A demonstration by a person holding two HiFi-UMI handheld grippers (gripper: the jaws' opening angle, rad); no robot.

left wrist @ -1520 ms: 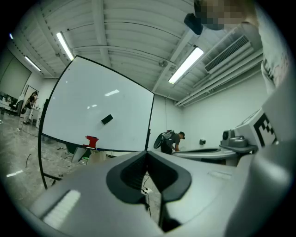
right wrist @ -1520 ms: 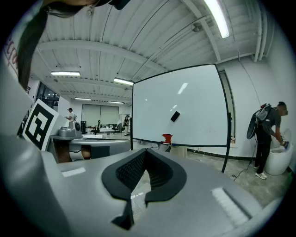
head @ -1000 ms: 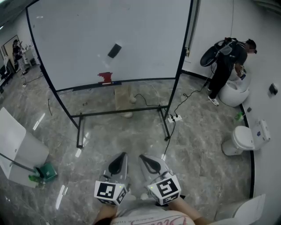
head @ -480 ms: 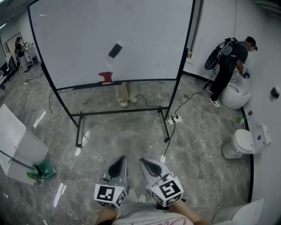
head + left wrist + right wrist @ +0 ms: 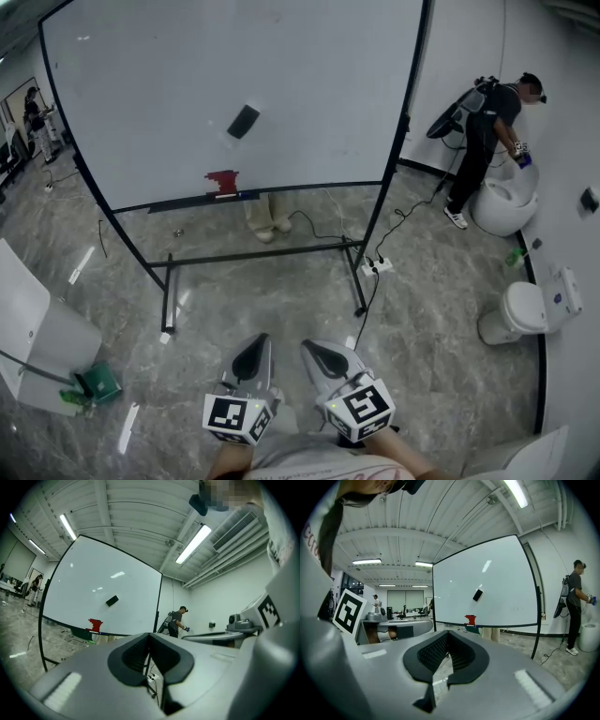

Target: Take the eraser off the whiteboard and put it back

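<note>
Facing the whiteboard (image 5: 234, 84) across the upper left of the frame, we hold the left tongs (image 5: 251, 354) and right tongs (image 5: 321, 354) at bottom centre, both closed and empty. The eraser (image 5: 243, 121) sits tilted mid-board, well apart from us. It looks light, probably magnetic, and is best pinched across its narrow sides.

Person (image 5: 487, 127) beside toilet (image 5: 502, 204); power strip (image 5: 378, 267) on floor.
</note>
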